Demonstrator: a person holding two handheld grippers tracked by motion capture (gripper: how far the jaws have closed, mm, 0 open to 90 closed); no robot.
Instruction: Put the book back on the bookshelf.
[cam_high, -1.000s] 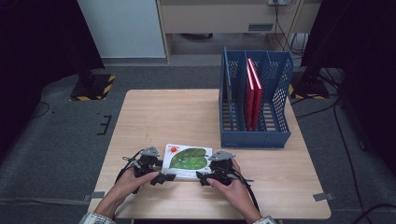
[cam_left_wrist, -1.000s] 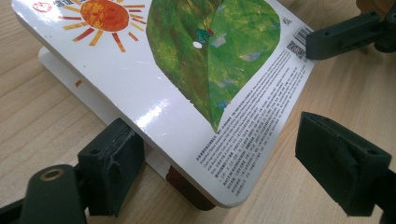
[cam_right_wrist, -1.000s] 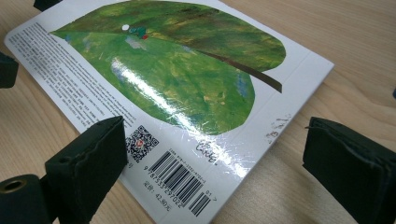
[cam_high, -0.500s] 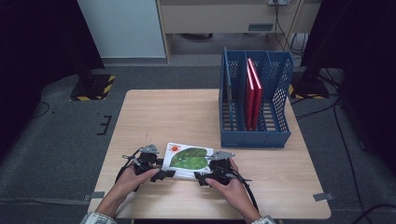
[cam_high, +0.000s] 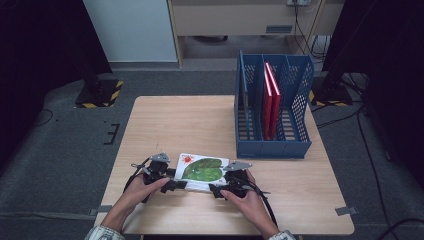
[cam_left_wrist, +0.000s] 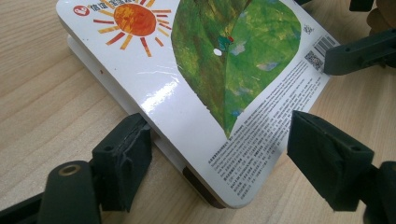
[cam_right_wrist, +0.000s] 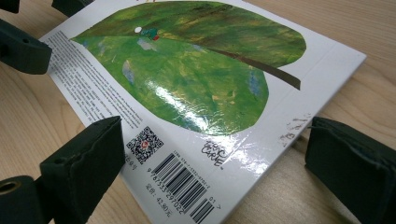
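A board book (cam_high: 202, 170) with a green leaf and an orange sun on its cover lies near the table's front edge. My left gripper (cam_high: 175, 181) is at its left end. In the left gripper view the book's (cam_left_wrist: 219, 70) near corner sits between the jaws of that gripper (cam_left_wrist: 222, 140). Those jaws have just been closing; one pad (cam_left_wrist: 123, 158) is at the book's edge and the other (cam_left_wrist: 327, 163) stands off it. My right gripper (cam_high: 220, 189) is open at the right end, its jaws (cam_right_wrist: 219, 140) wide around the barcode corner (cam_right_wrist: 187, 182).
A blue file rack (cam_high: 272, 145) stands at the back right of the wooden table (cam_high: 175, 125), with two red books (cam_high: 270, 95) upright in it. Both hands rest close to the table's front edge. Cables trail from the grippers.
The left gripper has edged slightly in towards the book's left end. The book and the right gripper have kept their places.
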